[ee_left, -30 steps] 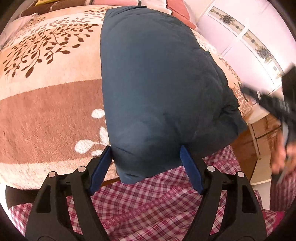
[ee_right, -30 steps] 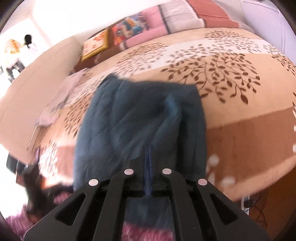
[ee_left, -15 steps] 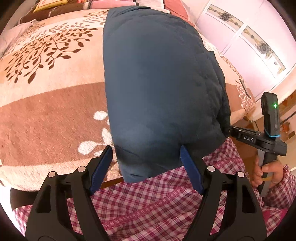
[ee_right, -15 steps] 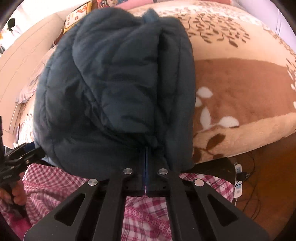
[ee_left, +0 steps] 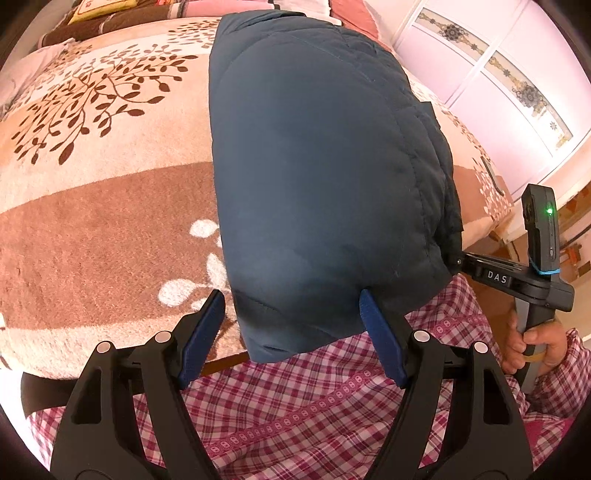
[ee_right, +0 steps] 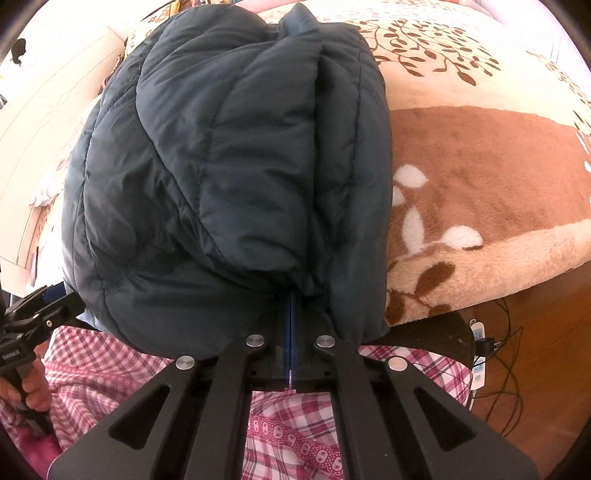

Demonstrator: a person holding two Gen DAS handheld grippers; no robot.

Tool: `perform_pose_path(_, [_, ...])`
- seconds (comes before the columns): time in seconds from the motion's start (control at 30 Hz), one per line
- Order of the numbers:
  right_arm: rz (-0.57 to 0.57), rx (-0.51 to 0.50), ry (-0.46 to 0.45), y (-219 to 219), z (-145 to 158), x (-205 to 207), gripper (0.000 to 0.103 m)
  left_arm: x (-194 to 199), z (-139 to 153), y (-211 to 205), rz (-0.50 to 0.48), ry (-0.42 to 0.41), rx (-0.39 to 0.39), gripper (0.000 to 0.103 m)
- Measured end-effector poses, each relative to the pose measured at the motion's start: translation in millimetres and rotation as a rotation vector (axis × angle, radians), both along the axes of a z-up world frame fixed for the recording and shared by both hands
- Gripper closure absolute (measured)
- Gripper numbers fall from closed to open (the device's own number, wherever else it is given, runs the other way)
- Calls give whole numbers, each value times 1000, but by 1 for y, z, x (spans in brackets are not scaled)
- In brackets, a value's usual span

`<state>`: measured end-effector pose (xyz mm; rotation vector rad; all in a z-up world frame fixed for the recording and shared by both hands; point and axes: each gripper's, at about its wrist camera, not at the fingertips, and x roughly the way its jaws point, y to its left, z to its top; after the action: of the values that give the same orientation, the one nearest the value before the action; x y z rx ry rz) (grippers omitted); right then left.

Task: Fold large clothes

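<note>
A dark blue padded jacket [ee_left: 325, 166] lies folded lengthwise on the bed, its near end bulging over the bed's front edge. My left gripper [ee_left: 291, 314] is open, its blue pads either side of the jacket's near end without pinching it. My right gripper [ee_right: 290, 306] is shut on a fold of the jacket [ee_right: 229, 166] at its near edge. The right gripper also shows in the left wrist view [ee_left: 458, 260] at the jacket's right side. The left gripper shows in the right wrist view [ee_right: 55, 295] at the far left.
The bed is covered by a plush beige and brown leaf-print blanket [ee_left: 92, 206]. Pillows [ee_left: 103, 7] lie at the far end. The person's pink plaid clothing [ee_left: 295, 398] is just below the grippers. A power strip with cables [ee_right: 480, 354] lies on the wooden floor. A wardrobe [ee_left: 517, 74] stands right.
The right gripper has pulled its fold of the jacket toward the near bed edge, so the jacket lies doubled over. The left gripper stays open around the near end.
</note>
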<state>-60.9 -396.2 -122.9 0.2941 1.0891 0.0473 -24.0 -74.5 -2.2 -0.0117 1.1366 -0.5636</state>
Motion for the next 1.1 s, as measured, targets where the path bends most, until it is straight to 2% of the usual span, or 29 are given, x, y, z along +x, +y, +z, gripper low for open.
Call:
perform_pose_path(0.47, [5,-26,1,3,0,0,103,0,0,0,1,0,2,29])
perform_pose_path(0.73, [1,4,-1,1,3,-1,103,5,6,8,17,-22,-23,23])
perform_pose_path(0.83, [-2,26,-4,-2,4,-3,103,11,14,17,44,-29,-73,18])
perform_pose_path(0.97, [-4,62,-5,-5,3,-5,103,24,24,31,96,2,-186,9])
perform_pose_path(1.1, [5,94,3,-8,6,-7,103,44,25,34,125,49,-268,6])
